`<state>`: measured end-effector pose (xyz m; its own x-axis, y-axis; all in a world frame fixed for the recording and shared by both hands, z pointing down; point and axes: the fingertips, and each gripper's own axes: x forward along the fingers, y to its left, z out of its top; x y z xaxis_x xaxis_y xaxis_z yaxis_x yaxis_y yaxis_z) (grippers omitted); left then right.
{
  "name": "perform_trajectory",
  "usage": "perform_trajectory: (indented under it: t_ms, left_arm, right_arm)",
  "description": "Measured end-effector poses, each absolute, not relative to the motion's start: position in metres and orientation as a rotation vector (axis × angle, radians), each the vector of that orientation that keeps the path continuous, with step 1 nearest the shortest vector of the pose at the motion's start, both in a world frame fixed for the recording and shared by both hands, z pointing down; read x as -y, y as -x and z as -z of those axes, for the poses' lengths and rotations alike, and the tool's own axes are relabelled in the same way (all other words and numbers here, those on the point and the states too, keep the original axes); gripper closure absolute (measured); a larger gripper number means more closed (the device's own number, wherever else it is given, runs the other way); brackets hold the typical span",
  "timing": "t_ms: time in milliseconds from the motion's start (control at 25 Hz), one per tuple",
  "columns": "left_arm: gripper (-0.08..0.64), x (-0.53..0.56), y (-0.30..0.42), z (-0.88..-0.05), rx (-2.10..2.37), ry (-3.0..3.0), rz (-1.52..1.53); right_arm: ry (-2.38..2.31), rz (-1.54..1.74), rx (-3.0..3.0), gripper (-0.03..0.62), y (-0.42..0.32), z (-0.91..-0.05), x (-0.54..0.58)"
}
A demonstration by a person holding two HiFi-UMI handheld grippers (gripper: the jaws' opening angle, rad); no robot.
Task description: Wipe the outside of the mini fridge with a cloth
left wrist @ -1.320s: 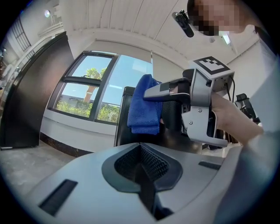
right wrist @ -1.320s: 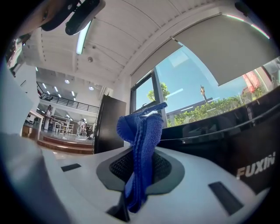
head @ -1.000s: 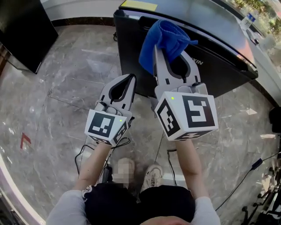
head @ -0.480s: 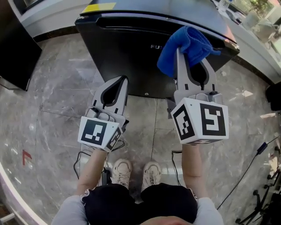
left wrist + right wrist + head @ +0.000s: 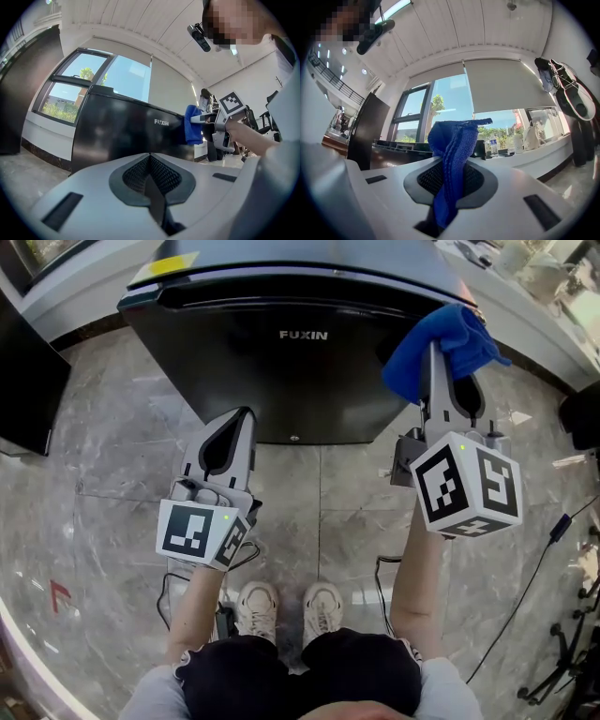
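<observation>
My right gripper [image 5: 439,371] is clamped on the blue cloth [image 5: 459,334], which sits at the 2 o'clock corner of the mini fridge [image 5: 281,371]; I cannot tell if it touches. My left gripper [image 5: 232,423] is closed on nothing, low at 7 o'clock of the door. I judge the wiping barely started, with the front, top and sides all left.

A grey marbled floor [image 5: 112,456] carried a black mini fridge [image 5: 281,381], the person's pale shoes [image 5: 258,607], a black cable [image 5: 559,527] and a small red mark [image 5: 58,594].
</observation>
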<state>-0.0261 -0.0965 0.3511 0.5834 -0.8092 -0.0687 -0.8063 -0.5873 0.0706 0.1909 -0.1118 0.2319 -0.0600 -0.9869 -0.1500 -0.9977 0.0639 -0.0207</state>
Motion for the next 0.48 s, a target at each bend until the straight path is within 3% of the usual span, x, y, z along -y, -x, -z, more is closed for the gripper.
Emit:
perform_trajectory:
  t_ms: [480]
  left_arm:
    - [0.555,0.103,0.031,-0.354,1.422,-2.758,0.132]
  right_arm:
    - [2.169,-0.093,-2.071,0.517,-0.251,-0.231,0.111]
